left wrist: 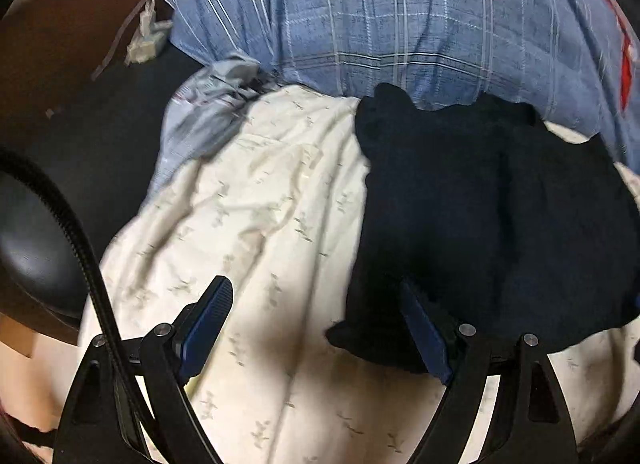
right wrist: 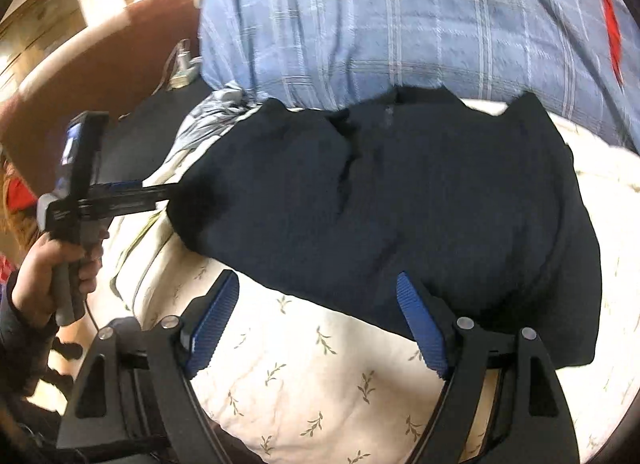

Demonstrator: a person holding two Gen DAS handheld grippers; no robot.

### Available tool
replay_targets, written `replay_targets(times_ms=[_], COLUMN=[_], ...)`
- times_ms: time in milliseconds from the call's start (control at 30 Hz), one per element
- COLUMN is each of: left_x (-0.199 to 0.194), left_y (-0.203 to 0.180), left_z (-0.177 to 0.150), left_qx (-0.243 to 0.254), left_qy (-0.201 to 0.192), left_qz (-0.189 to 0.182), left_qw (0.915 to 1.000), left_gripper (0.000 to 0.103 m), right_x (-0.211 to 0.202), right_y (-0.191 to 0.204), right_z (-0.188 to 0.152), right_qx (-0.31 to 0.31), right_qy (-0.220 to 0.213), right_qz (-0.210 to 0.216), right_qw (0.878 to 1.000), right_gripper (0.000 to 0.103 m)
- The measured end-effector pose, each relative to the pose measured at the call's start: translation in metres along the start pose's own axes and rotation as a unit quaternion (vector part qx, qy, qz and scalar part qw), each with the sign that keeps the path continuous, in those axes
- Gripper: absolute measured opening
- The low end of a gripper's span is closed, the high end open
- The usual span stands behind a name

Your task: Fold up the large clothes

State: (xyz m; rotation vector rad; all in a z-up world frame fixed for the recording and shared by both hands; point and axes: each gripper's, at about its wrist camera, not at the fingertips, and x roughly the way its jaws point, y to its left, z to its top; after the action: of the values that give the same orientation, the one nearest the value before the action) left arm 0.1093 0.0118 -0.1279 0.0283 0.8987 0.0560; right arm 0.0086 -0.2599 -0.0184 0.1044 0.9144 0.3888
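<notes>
garment: dark navy top (right wrist: 400,215), lying bunched on the cream leaf-print bedsheet (right wrist: 304,376), far edge touching the blue plaid pillow (right wrist: 400,23). Looks partly gathered, deep crease down the middle.
left tool (left wrist: 316,328): jaws apart, nothing clamped. Right finger sits over the garment's near-left edge, left finger over bare sheet. In the right wrist view the same tool (right wrist: 172,193) reaches in from the left and meets the left end of the cloth; contact point is lost in dark fabric, can't tell if it touches.
right tool (right wrist: 316,324): jaws apart, empty, straddling the near hem; right finger overlaps cloth, left one over sheet.
handling: soft, limp, light knit by the look of it. Will drape and sag, no stiffness, won't hold shape when lifted. Not fragile, not slippery.
grip: take a hem corner at each end, pinch a single layer, pull apart to flatten before folding.
risk: dark on dark hides layer edges; easy to pinch sheet along with cloth.
other: small white object (left wrist: 146,43) on the dark surface left of the pillow, well clear.
</notes>
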Motion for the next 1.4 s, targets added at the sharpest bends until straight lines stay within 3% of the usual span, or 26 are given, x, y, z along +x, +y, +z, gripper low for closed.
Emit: replay_targets(times_ms=[133,233,300,533,667,800,867,967,1067,1200,1267,1400], left_x=[-0.001,-0.001,0.001,0.022,0.029,0.044,0.043,0.048,0.055,0.059,0.059,0.058], left_y=[0.007,0.019,0.026,0.017,0.012,0.019,0.022,0.021,0.025,0.024,0.019,0.022], left_z=[-0.006,-0.011,-0.016,-0.034,-0.036,-0.035,-0.036,-0.034,-0.029,-0.019,-0.017,-0.022], left_qx=[-0.014,-0.041,-0.053,-0.038,-0.033,-0.053,-0.054,-0.046,-0.067,-0.097,-0.090,-0.113], left_qy=[0.014,0.033,0.045,0.088,0.060,0.049,0.017,0.002,0.013,0.041,0.045,0.052], left_qz=[-0.038,-0.117,-0.142,-0.151,-0.171,-0.219,-0.235,-0.233,-0.256,-0.323,-0.316,-0.319], left_qw=[0.9991,0.9917,0.9874,0.9839,0.9828,0.9731,0.9703,0.9714,0.9642,0.9405,0.9434,0.9394], left_gripper=[0.085,0.085,0.085,0.085,0.084,0.081,0.081,0.082,0.084,0.084,0.084,0.084], right_x=[0.007,0.011,0.013,0.010,0.013,0.015,0.016,0.020,0.023,0.025,0.026,0.026], right_y=[0.004,0.008,0.012,0.022,0.025,0.030,0.030,0.030,0.029,0.031,0.032,0.033], right_z=[-0.003,-0.005,-0.007,-0.012,-0.014,-0.016,-0.016,-0.017,-0.017,-0.019,-0.019,-0.020], right_qx=[-0.007,-0.023,-0.035,-0.065,-0.074,-0.082,-0.085,-0.083,-0.082,-0.089,-0.092,-0.100], right_qy=[0.016,0.026,0.031,0.031,0.039,0.044,0.045,0.052,0.058,0.061,0.064,0.067], right_qz=[0.001,-0.005,-0.010,-0.007,-0.005,-0.002,-0.002,-0.004,-0.005,-0.009,-0.010,-0.015], right_qw=[1.000,0.999,0.999,0.997,0.996,0.996,0.995,0.995,0.995,0.994,0.994,0.993], right_gripper=[0.081,0.081,0.081,0.081,0.081,0.081,0.081,0.081,0.081,0.081,0.081,0.081])
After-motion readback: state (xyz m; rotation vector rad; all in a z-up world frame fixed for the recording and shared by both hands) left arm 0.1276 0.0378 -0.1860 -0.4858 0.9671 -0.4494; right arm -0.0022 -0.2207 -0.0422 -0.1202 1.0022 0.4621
